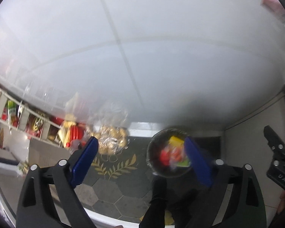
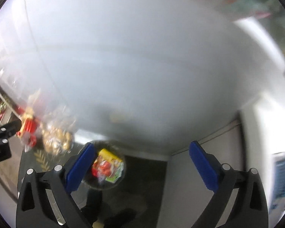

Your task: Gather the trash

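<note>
Both grippers hang high over a round, dark-lined trash bin standing on a dark mat printed with gold leaf sprigs, near the foot of a pale wall. The left gripper has its blue pads spread wide with nothing between them; one pad overlaps the bin's right rim in the left wrist view. The right gripper is likewise spread wide and empty, its left pad cutting across the bin's edge. Inside the bin lie crumpled wrappers in yellow, red and green; their print is too blurred to read. The only legible writing is "UAS" on the black body of the right gripper, seen at the right edge of the left wrist view. To the bin's left, clear bags of gold-wrapped sweets and a red-and-yellow package crowd the mat's edge beside stocked shelves. To the right, a bare corner leaves open floor.
</note>
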{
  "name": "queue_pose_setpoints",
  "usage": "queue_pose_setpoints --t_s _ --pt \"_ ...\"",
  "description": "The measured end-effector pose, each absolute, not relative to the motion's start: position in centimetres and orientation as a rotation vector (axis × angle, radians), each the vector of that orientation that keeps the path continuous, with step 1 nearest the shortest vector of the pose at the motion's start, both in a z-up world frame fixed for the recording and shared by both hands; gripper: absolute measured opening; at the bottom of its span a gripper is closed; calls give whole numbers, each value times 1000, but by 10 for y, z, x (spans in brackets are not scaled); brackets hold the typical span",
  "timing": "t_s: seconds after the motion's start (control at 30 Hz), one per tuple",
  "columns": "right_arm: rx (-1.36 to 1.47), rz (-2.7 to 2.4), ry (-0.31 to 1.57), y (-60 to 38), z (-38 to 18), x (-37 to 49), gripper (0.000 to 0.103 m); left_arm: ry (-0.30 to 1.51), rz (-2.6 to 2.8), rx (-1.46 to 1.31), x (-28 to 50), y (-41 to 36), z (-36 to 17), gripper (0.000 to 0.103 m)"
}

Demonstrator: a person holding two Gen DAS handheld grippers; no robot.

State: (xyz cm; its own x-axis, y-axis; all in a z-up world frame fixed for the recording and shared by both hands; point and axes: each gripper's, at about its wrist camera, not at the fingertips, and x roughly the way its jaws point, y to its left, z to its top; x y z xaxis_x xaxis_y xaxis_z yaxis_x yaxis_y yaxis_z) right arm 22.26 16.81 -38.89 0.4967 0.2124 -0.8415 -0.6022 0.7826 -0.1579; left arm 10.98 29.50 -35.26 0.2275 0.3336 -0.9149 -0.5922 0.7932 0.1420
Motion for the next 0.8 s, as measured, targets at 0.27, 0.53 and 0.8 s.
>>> queue_pose_setpoints --t_s 0.27,0.53,0.8 --pt "-284 424 733 92 -241 217 97 1011 474 -172 127 244 -243 91" --pt "-191 249 535 1 -125 193 97 831 274 -65 144 168 -147 92" --pt "-71 113 457 -71 -73 164 97 739 48 14 159 91 -91 92"
